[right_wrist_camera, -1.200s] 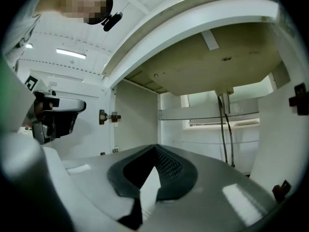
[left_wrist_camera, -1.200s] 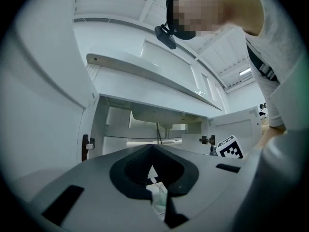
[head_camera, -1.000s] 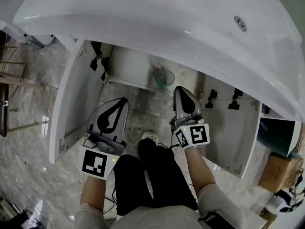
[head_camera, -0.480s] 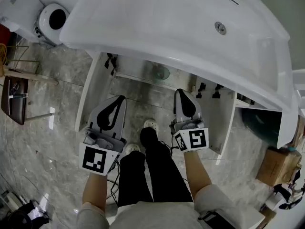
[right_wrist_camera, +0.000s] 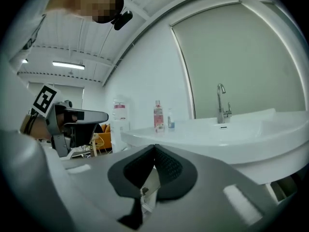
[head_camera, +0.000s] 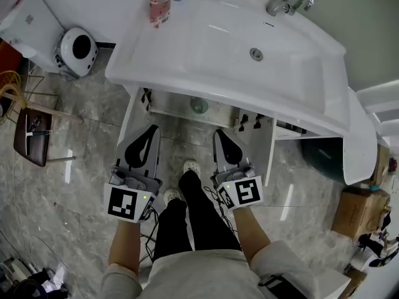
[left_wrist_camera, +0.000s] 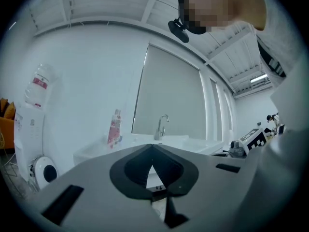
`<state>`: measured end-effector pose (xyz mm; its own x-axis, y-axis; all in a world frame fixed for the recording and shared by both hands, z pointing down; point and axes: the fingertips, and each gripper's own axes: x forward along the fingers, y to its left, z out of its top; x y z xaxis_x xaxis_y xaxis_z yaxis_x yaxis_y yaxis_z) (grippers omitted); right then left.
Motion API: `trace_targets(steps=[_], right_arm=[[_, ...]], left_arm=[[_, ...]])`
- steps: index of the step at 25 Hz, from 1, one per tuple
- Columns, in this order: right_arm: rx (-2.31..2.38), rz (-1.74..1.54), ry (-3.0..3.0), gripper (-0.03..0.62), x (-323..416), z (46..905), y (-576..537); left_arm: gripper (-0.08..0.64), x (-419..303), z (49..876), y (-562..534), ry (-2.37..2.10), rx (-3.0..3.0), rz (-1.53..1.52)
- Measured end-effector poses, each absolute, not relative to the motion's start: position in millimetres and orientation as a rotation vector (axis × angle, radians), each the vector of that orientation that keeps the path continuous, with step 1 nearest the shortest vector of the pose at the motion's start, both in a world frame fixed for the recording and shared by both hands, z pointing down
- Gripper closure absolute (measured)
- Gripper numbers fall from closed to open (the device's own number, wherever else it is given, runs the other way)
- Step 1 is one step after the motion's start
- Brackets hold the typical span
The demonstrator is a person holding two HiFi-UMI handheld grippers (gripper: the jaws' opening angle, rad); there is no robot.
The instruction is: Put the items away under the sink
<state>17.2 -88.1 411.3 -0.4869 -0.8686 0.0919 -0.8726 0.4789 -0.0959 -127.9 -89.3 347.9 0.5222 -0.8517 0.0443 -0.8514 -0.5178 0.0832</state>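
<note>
Between items I guess: left tongs (head_camera: 149, 136) and right tongs (head_camera: 223, 139) pressed together empty, next needs one spread for the pink-labelled plastic bottle (head_camera: 159, 2) on the white sink (head_camera: 212, 48).

The right tongs (right_wrist_camera: 154, 148) are closed tip to tip, empty, in front of the sink (right_wrist_camera: 231, 134). A faucet (right_wrist_camera: 221, 103) stands at the sink's back and a bottle (right_wrist_camera: 158, 115) on its left end. The left tongs (right_wrist_camera: 96, 116) show beyond that end.
</note>
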Motion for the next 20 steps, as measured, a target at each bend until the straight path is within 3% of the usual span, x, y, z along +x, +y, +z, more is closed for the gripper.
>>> trace_targets(steps=[20], right_arm=[[1.585, 0.164, -2.698, 0.581, 28.5, 240.2, -18.7]], left_arm=[[0.552, -131.8, 184.9, -9.6, -1.536, 2.717, -0.073]])
